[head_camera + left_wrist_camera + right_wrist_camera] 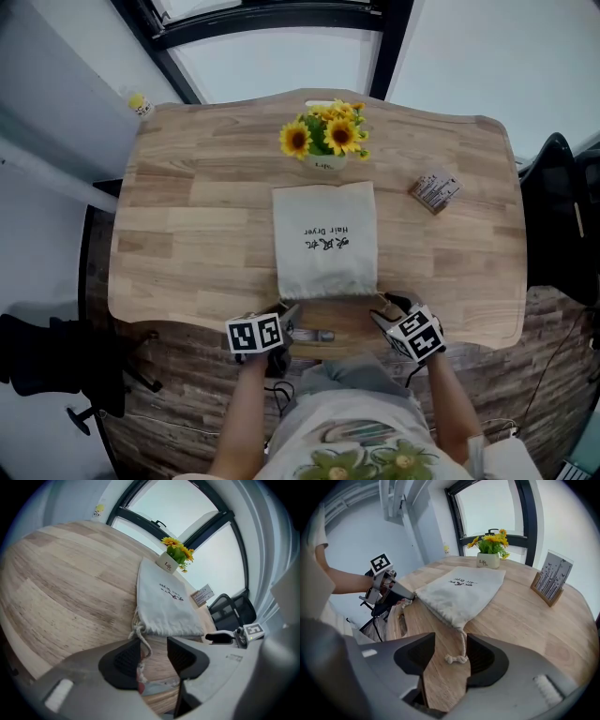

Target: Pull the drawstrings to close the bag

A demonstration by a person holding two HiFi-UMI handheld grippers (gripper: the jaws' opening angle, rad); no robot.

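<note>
Jaws of left gripper (153,648) stand apart, left cord (138,631) loose between them and unclamped. The bag (324,239) lies flat mid table (187,216), mouth toward the near edge, and right gripper (451,651) gapes too, right cord (462,643) and its knot between its jaws. Best: clamp each cord near the mouth and pull outward evenly so the bag doesn't slide. Left cord's end hides behind a jaw, and the head view shows neither cord clearly.

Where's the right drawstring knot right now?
Right gripper view: the knot lies on the table between the right gripper's apart jaws, near the bag's gathered corner.
</note>
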